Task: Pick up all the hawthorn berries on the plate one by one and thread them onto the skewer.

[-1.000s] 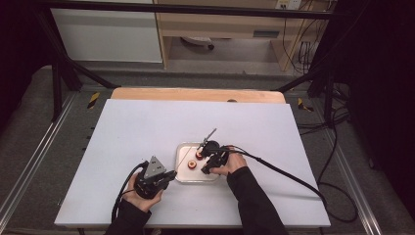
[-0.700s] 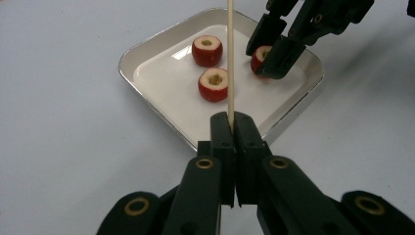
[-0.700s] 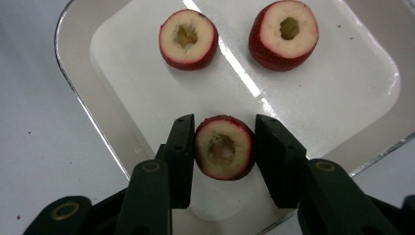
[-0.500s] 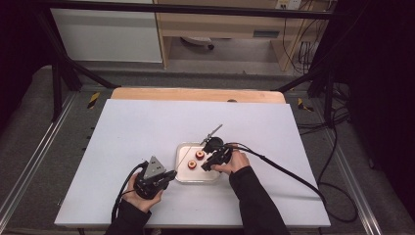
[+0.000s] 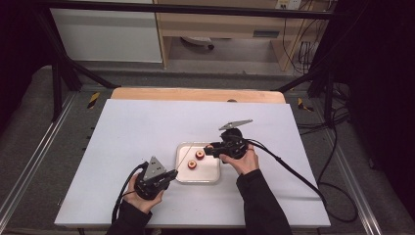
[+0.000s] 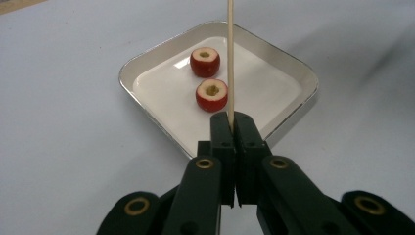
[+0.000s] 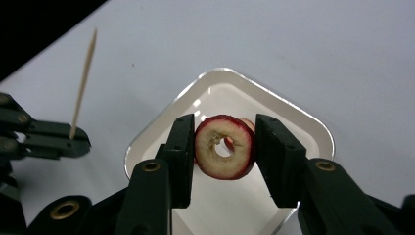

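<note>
White table (image 5: 147, 127), metal tray (image 5: 211, 177) | right gripper (image 7: 224, 147) grasps cored red fruit ring (image 7: 225, 147), bore facing camera | left gripper (image 6: 232, 122) clenches upright skewer (image 6: 230, 58), well left of ring.

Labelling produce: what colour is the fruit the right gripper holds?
Red skin, pale flesh; clearest in the right gripper view.

I am looking down on the white table (image 5: 147, 127), where a shallow white tray (image 5: 208, 172) is sitting near its front middle with two red cored fruit pieces (image 5: 196, 159) lying in it. My left hand-held gripper (image 5: 172, 174) is resting just left of the tray, with a thin stick (image 5: 182, 160) slanting up from it over the tray's left rim. My right hand-held gripper (image 5: 209, 149) is hovering at the tray's far right corner, its cable (image 5: 293, 171) trailing off to the right across the table.
</note>
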{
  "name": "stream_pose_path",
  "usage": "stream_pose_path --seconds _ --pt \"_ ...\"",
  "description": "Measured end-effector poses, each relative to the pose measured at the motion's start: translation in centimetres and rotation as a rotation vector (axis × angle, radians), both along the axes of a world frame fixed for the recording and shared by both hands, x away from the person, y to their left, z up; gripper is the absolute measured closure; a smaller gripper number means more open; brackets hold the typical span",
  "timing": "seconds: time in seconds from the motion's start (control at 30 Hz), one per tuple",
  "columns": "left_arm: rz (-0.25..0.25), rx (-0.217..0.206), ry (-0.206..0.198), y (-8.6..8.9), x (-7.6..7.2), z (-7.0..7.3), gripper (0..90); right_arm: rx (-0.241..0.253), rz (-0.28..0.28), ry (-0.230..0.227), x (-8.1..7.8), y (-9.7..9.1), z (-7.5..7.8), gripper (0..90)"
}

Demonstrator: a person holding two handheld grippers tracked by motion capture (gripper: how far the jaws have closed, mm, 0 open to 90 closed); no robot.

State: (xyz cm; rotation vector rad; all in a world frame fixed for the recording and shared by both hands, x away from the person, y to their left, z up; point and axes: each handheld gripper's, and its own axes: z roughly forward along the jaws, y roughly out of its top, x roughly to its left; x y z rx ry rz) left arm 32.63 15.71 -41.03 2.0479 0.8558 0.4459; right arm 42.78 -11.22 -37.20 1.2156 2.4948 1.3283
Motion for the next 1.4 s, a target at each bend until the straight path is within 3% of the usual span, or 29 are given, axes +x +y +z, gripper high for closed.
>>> stream_pose_path --seconds 0.03,0.07,0.1,0.2,0.23,0.27,0.33,0.37,0.43,0.47,0.93,1.4 --pt "-0.002 -0.002 0.001 0.0 0.0 0.0 88.6 0.027 -0.009 -0.009 -0.1 -0.2 0.1 61.0" --pt "-0.001 -0.005 -0.001 -0.1 -0.1 0.0 88.5 0.090 -0.023 -0.012 -0.3 -0.6 0.4 61.0" --pt "-0.002 -0.005 -0.003 -0.1 -0.1 0.0 88.5 0.090 -0.023 -0.012 -0.3 -0.6 0.4 61.0" --pt "-0.002 -0.010 -0.007 -0.2 -0.1 0.1 88.5 0.185 -0.056 -0.041 -0.5 -1.2 0.9 61.0" --pt "-0.002 -0.013 -0.008 -0.3 -0.2 0.1 88.5 0.185 -0.056 -0.041 -0.5 -1.2 0.9 61.0" --pt "-0.001 -0.017 -0.011 -0.4 -0.2 0.1 88.5 0.237 -0.077 -0.051 -0.6 -1.4 1.1 61.1" --pt "-0.001 -0.018 -0.012 -0.4 -0.2 0.1 88.5 0.253 -0.085 -0.059 -0.6 -1.5 1.2 61.1" --pt "0.000 -0.021 -0.013 -0.5 -0.2 0.1 88.5 0.296 -0.107 -0.071 -0.7 -1.5 1.3 61.1" --pt "-0.001 -0.022 -0.012 -0.6 -0.3 0.1 88.5 0.312 -0.116 -0.078 -0.8 -1.6 1.4 61.0" --pt "-0.001 -0.026 -0.012 -0.7 -0.3 0.1 88.5 0.353 -0.131 -0.090 -0.9 -1.6 1.5 61.1" --pt "-0.006 -0.067 0.000 -2.5 -0.4 0.2 88.5 0.509 -0.190 -0.201 -1.4 -1.0 1.6 61.0" --pt "0.019 -0.116 0.001 -3.5 0.1 0.7 88.5 0.586 -0.201 -0.222 -1.7 -0.2 1.1 61.1"
